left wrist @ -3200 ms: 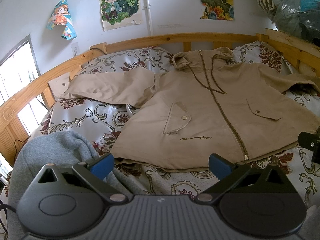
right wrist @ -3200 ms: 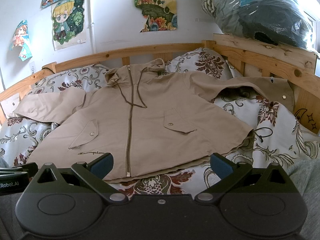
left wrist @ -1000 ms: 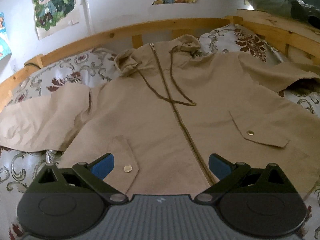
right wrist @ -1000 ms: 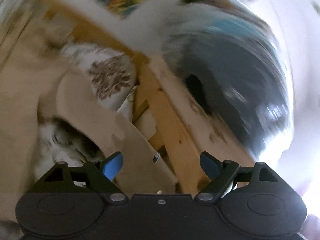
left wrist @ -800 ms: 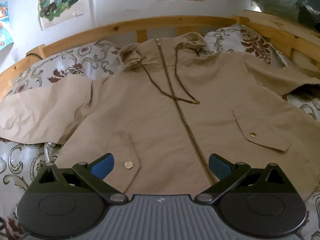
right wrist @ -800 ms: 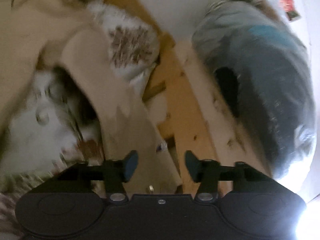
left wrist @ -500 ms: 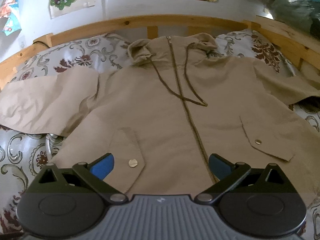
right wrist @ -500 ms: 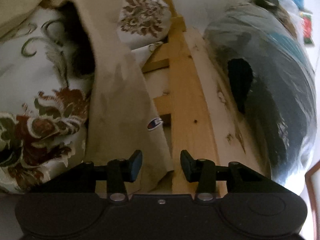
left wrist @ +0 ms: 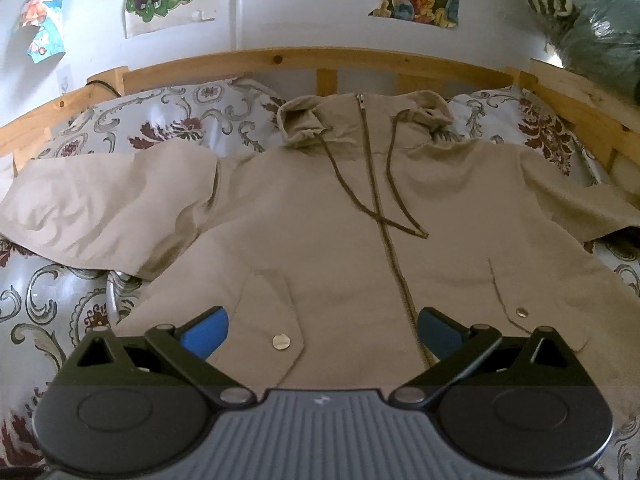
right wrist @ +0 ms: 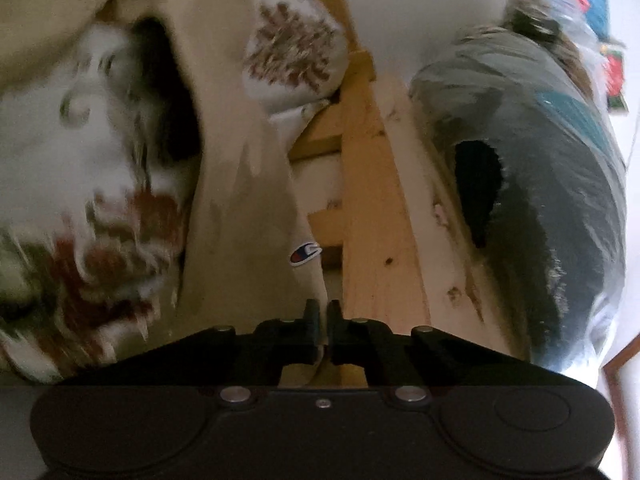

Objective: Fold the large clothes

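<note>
A beige zip-up hooded jacket (left wrist: pixel 360 240) lies front up on the bed, sleeves spread to both sides. My left gripper (left wrist: pixel 322 326) hovers open over its lower front, blue pads either side of the left pocket flap and zipper, holding nothing. In the right wrist view the jacket's right sleeve (right wrist: pixel 248 220), with a small logo patch (right wrist: pixel 305 253), hangs by the bed's side rail. My right gripper (right wrist: pixel 323 312) is finishing its closing and its jaws pinch the sleeve's cuff edge between them. The view there is rolled and partly blurred.
Floral bedding (left wrist: pixel 52 300) and pillows (left wrist: pixel 160 120) lie under the jacket. A wooden headboard (left wrist: pixel 280 58) runs behind, and a wooden side rail (right wrist: pixel 368 200) stands right next to the right gripper. A plastic-wrapped bundle (right wrist: pixel 540 180) sits beyond the rail. Posters hang on the wall.
The right gripper dropped toward the sleeve end and its jaws went from wide apart to closed on the cuff. The left gripper's view rolled slightly, its jaws unchanged.
</note>
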Motion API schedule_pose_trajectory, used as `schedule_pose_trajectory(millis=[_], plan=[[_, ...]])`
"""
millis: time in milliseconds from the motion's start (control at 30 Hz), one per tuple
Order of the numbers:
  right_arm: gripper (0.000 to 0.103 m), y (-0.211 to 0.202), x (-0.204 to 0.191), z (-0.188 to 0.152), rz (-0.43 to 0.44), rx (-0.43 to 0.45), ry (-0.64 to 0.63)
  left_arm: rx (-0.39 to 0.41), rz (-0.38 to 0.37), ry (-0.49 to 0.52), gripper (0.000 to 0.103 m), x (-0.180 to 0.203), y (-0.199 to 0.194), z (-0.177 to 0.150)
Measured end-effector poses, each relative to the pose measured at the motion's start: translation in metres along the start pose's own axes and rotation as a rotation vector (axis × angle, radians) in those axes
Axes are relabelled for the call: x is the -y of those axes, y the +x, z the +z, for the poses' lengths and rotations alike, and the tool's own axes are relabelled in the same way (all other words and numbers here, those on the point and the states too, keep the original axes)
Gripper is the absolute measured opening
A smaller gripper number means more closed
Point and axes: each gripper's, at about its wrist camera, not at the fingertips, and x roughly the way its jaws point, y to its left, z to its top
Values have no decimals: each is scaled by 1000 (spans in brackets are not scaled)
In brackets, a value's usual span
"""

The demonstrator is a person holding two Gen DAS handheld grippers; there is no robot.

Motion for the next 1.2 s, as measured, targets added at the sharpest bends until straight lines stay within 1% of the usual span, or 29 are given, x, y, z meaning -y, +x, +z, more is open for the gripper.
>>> schedule_pose_trajectory(millis=[133, 200, 333, 400, 467, 600, 667, 700, 733, 800, 833, 867, 900, 933, 967, 1000, 1067, 1133, 1200], plan=[[2, -28, 37, 29, 82, 50, 175, 26, 11, 2, 102, -3, -7, 4], [2, -46, 61, 50, 118, 91, 275, 36, 16, 1, 102, -5, -11, 6], [2, -88, 112, 101, 199, 206, 479, 46, 0, -24, 102, -15, -20, 10], [2, -110, 131, 131, 263, 280, 560, 50, -23, -49, 102, -22, -25, 12], [1, -134, 143, 164, 347, 359, 630, 54, -45, -78, 102, -28, -28, 13], [1, -176, 146, 232, 518, 505, 696, 55, -100, -101, 102, -32, -34, 11], [1, -191, 135, 271, 604, 569, 695, 59, -117, -96, 102, -31, -36, 9], [1, -197, 127, 290, 633, 595, 680, 61, -125, -91, 102, -30, -37, 7], [2, -202, 119, 308, 666, 616, 660, 61, -134, -85, 102, -28, -37, 6], [2, -205, 99, 339, 737, 627, 617, 63, -146, -74, 102, -27, -37, 4], [5, -204, 88, 357, 790, 625, 594, 65, -145, -69, 102, -27, -36, 4], [7, -203, 79, 368, 823, 623, 589, 64, -142, -67, 102, -28, -35, 3], [10, -199, 71, 376, 852, 626, 591, 60, -137, -70, 102, -29, -32, 3], [21, -198, 68, 381, 872, 625, 594, 58, -135, -75, 102, -31, -30, 3], [35, -195, 65, 383, 895, 617, 607, 57, -131, -81, 102, -34, -28, 4], [40, -190, 65, 381, 911, 616, 622, 54, -119, -90, 102, -37, -25, 5], [55, -176, 65, 367, 925, 596, 657, 48, -105, -98, 102, -43, -18, 8], [62, -161, 62, 342, 895, 549, 690, 45, -71, -100, 102, -48, -8, 12], [69, -138, 54, 306, 821, 470, 739, 37, -19, -103, 102, -52, 7, 17]])
